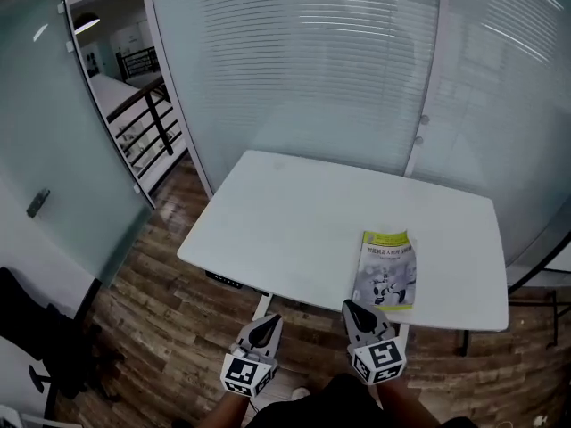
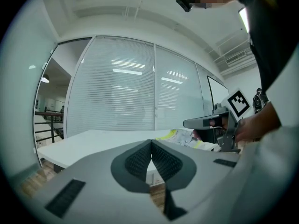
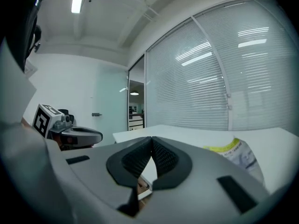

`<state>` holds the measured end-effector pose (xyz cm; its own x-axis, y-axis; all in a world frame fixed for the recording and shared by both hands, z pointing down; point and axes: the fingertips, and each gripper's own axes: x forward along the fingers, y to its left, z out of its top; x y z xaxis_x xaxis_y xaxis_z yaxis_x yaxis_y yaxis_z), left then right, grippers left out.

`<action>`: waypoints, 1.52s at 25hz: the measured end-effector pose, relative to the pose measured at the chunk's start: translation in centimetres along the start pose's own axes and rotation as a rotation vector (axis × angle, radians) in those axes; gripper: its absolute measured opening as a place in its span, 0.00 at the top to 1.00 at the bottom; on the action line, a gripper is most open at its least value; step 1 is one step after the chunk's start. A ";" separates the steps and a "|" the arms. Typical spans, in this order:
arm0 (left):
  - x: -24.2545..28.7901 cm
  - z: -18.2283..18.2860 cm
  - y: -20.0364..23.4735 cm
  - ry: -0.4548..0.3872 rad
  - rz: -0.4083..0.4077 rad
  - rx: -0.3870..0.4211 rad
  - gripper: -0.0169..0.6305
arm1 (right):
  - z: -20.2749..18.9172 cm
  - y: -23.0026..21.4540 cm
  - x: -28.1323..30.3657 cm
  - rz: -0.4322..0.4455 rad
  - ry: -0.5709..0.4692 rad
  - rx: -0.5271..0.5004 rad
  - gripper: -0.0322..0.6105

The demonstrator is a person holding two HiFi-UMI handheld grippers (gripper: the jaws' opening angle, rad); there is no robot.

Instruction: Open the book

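A thin closed book (image 1: 387, 270) with a yellow-green band and a grey cover picture lies flat near the front right edge of the white table (image 1: 294, 221). The same book (image 2: 187, 137) shows low in the left gripper view, and the book (image 3: 236, 154) sits at the right of the right gripper view. My left gripper (image 1: 266, 324) hangs shut and empty in front of the table edge, left of the book. Just short of the book's near edge, my right gripper (image 1: 354, 308) is shut with nothing in it.
Frosted glass walls stand behind and right of the table. An open doorway with a black railing (image 1: 143, 123) lies at the back left. Wood floor (image 1: 161, 310) surrounds the table, and a dark chair base (image 1: 45, 346) stands at the left.
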<state>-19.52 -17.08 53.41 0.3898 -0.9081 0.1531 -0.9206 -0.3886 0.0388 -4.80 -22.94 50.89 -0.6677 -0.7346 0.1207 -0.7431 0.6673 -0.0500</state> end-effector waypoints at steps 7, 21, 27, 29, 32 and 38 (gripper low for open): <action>5.6 -0.8 -3.3 0.004 -0.094 -0.003 0.96 | -2.8 -8.1 -2.4 -0.223 0.085 0.052 0.94; 14.6 0.2 -7.2 0.037 -0.192 0.041 0.96 | -8.1 -17.7 -3.6 -0.359 0.338 0.099 0.76; 16.9 -0.2 -8.0 0.072 -0.239 0.077 0.96 | -10.1 -19.6 -4.2 -0.393 0.392 0.176 0.71; 18.1 -0.7 -8.6 0.084 -0.250 0.073 0.96 | -10.7 -20.7 -4.3 -0.413 0.424 0.191 0.70; 19.1 -1.1 -9.7 0.097 -0.269 0.072 0.96 | -11.6 -22.0 -5.0 -0.451 0.473 0.188 0.70; 20.4 0.1 -9.6 0.100 -0.276 0.168 0.96 | -12.7 -22.9 -4.8 -0.412 0.524 0.263 0.69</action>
<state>-2.73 -31.86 56.07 0.6121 -0.7483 0.2557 -0.7603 -0.6458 -0.0702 15.94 -33.11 64.09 -0.2707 -0.7208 0.6381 -0.9604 0.2480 -0.1273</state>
